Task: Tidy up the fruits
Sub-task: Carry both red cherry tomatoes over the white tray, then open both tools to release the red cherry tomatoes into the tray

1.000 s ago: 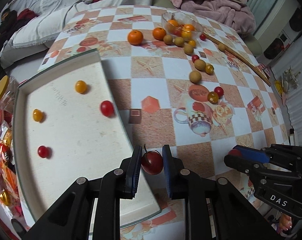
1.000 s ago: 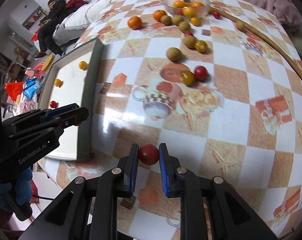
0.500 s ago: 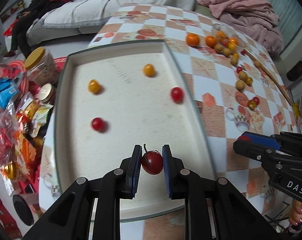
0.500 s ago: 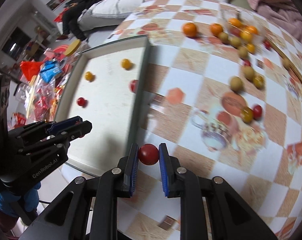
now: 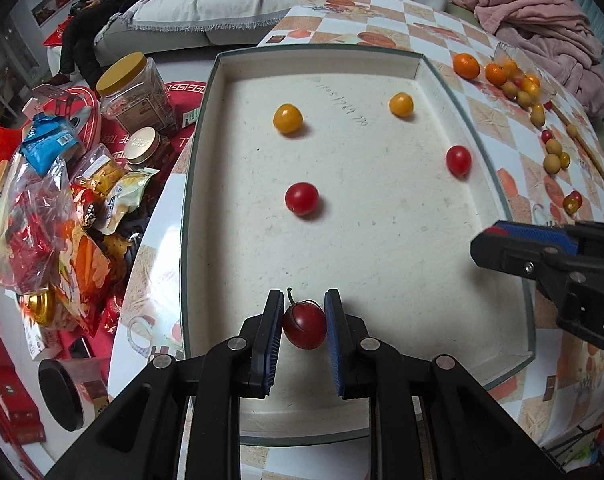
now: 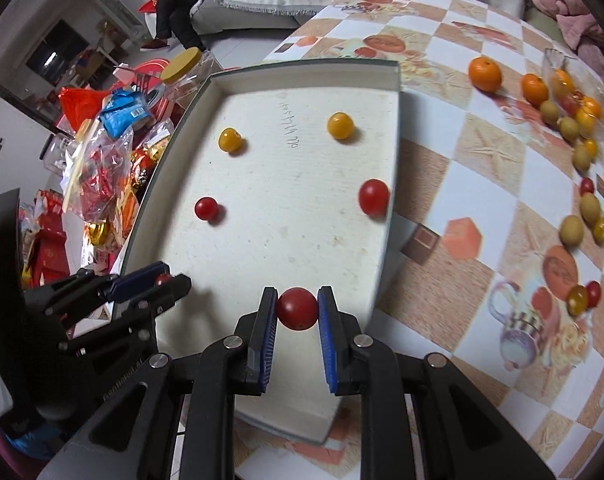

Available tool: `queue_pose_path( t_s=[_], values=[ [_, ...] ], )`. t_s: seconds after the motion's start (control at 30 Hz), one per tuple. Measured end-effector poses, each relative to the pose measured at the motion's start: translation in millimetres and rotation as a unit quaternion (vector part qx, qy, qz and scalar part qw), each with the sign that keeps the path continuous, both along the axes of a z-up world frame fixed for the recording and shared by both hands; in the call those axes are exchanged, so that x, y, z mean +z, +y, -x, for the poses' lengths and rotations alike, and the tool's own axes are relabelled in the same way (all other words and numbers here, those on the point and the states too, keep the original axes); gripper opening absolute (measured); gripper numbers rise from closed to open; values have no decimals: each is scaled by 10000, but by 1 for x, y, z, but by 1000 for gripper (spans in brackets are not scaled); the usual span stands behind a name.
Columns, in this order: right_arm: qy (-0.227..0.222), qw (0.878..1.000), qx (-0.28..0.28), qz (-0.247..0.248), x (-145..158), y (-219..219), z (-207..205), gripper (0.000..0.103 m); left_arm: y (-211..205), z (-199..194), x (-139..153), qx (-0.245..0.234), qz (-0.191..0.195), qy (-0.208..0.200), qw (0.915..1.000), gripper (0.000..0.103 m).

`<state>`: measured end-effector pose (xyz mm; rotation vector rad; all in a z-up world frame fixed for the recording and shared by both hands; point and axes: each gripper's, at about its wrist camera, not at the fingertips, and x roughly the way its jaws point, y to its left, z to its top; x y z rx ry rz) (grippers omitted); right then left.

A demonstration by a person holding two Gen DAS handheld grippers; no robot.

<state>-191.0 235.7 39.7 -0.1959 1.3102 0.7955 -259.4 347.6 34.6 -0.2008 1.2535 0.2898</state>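
Both my grippers have swung off the checked tablecloth (image 6: 482,152) and now hang over the white tray (image 5: 382,248); a second ago the tray sat off to my left and I was over the table. Each fruit rode along unchanged between its pads. My reading: the carry is done, and release into the tray is the step in hand.

Left to right, left wrist view. Snack bags and jars (image 5: 134,92) crowd the floor side, beyond the tray rim. My left gripper (image 5: 304,320) is clamped on a dark red stemmed fruit (image 5: 304,325) above the tray's near end. In the tray already: two yellow tomatoes (image 5: 287,118) (image 5: 401,104) and two red tomatoes (image 5: 301,199) (image 5: 459,159), all well apart (so the pairs seem to go by colour). My right gripper (image 6: 297,310) comes in from the right, clamped on a round red tomato (image 6: 297,308) near the tray's right wall. Further right, the unsorted fruit (image 6: 574,236) trails across the cloth toward a glass bowl (image 6: 550,60).

Hard to make out:
- Height of either fruit above the tray floor; cannot tell if touching.
- From the left view, the right gripper's load shows only as a red sliver.
- The bowl and far fruits are blurred in the right view; kinds uncertain.
- The tray's near rim is hidden behind my own fingers.
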Motion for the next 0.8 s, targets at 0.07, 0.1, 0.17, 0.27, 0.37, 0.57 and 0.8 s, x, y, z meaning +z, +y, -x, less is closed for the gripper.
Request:
queue_pose_path(
  t_s=[0.07, 0.1, 0.17, 0.27, 0.37, 0.57, 0.8],
  values=[
    [0, 10000, 20, 46, -4, 4, -1, 22, 0, 0, -3, -9, -20, 30, 10000, 22],
    [-2, 10000, 25, 64, -5, 5, -1, 22, -1, 0, -4, -19, -37, 49, 10000, 22],
    [-34, 9999, 54, 126, -9, 9, -3, 22, -2, 1, -6, -35, -118, 73, 9999, 22],
    [-47, 9997, 103, 204, -14, 15, -4, 22, -4, 2, -7, -99, -212, 53, 9997, 23],
    [-58, 9994, 152, 305, -21, 19, -4, 22, -8, 1, -8, -173, -330, 75, 9993, 23],
    [-72, 9990, 262, 368, -25, 24, -1, 28, -6, 3, -7, -132, -539, 60, 9984, 72],
    [-68, 9995, 206, 212, -17, 22, -2, 59, -5, 4, -6, -223, -579, 62, 9981, 73]
  ],
)
